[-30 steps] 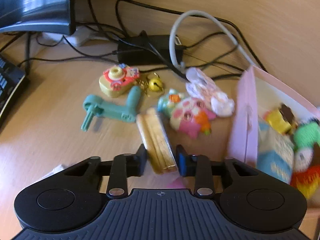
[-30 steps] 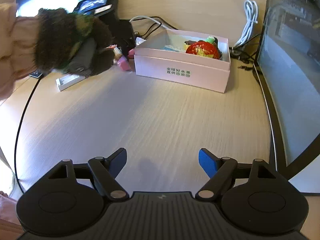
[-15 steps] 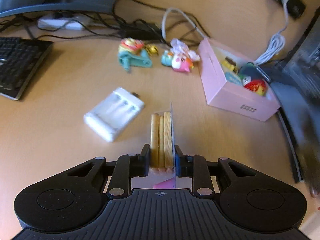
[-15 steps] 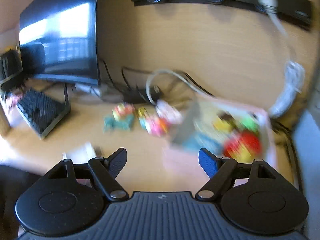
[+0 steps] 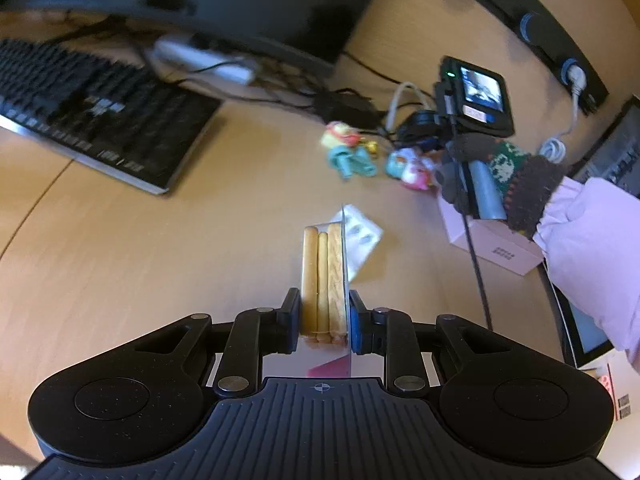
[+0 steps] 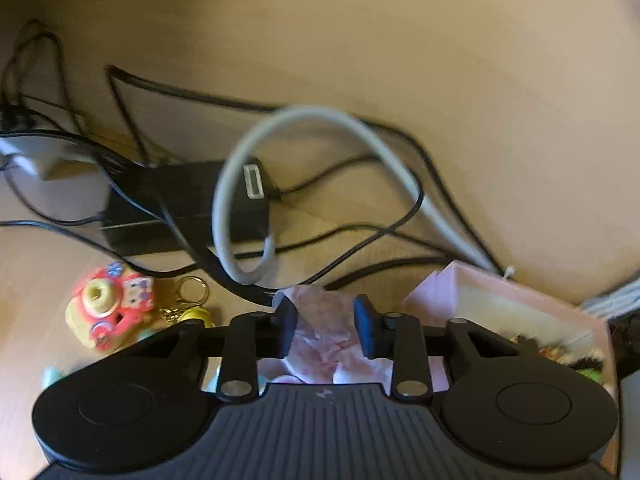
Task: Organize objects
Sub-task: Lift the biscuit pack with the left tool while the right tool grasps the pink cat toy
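At a cluttered desk, the left gripper (image 5: 324, 314) clamps a clear pack of biscuit sticks (image 5: 322, 276) above the bare wood while the right gripper (image 6: 325, 330) pinches a pink-white wrapped toy (image 6: 324, 332) beside the half-filled pink box (image 6: 520, 308), other toys (image 6: 110, 306) apparently awaiting sorting.

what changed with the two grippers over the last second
The right gripper swung from bare desk to the toy pile and shut on the pink-and-white wrapped item beside the pink box. The left gripper carried the biscuit pack away from the toys, grip unchanged.
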Available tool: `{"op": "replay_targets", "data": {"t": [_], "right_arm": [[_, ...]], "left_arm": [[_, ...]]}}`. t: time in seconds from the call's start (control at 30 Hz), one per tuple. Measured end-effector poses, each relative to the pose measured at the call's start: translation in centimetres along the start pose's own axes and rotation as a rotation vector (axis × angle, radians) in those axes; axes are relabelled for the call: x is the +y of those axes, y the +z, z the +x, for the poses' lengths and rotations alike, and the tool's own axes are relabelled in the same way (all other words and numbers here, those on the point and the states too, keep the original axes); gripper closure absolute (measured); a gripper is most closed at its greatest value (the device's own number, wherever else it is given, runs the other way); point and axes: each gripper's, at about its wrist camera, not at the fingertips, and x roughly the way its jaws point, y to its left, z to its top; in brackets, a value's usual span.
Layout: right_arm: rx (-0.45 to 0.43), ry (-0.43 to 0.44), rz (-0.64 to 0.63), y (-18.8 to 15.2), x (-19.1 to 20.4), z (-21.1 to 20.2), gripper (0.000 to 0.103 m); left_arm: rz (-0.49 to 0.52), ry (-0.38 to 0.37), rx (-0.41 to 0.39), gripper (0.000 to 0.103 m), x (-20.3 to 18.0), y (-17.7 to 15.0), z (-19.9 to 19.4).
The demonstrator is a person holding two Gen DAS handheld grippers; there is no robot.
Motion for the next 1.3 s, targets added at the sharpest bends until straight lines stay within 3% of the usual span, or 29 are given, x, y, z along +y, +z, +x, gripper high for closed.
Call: {"op": "replay_targets", "data": {"t": [0.1,0.3,0.47,0.63,0.7,0.77,0.83,0.97,1.13,1.3], "right_arm": [[0.006,-0.007,0.025,-0.6,0.0,0.4,0.079],[-0.014,0.174,0.045,-4.8,0.3,-3.2,0.082],[-0.06,0.298,-0.076,-10.6,1.8,-8.0,0.082],[-0.1,0.318,-0.261,-15.8,2.6,-12.7,0.08],[-0.125,0.282,-0.331,-17.4,2.4,-14.7,0.072],[-0.171,0.219,-0.348,-18.0,2.2,-16.2,0.036],[-0.224,0.178,-0.297,-19.1,0.9,-18.6,0.018],[-0.234,0.181,-0.237,-21.1,-0.8,-21.2,0.018],[-0.154,0.211,-0.136,-21.0,-0.1,-18.7,0.018],[-0.185,0.2,-0.036,-20.4,1.7,-18.1,0.018]], "left_arm": [[-0.016,0.014,0.005,0.076,1.6,0.4,-0.4],[-0.006,-0.008,-0.03,0.077,2.4,1.2,-0.9],[-0.023,-0.034,0.003,0.076,1.9,0.7,-0.1],[-0.002,-0.058,-0.006,0.076,0.8,1.0,0.5],[-0.018,-0.069,-0.013,0.076,0.9,1.2,0.8],[-0.031,-0.069,-0.016,0.076,1.2,1.3,1.1],[-0.04,-0.059,-0.011,0.076,1.6,1.4,1.4],[-0.039,-0.05,0.004,0.076,2.0,1.5,2.1],[-0.013,-0.054,0.027,0.076,0.9,1.5,2.6],[0.006,-0.047,0.027,0.076,0.1,1.2,2.1]]}}
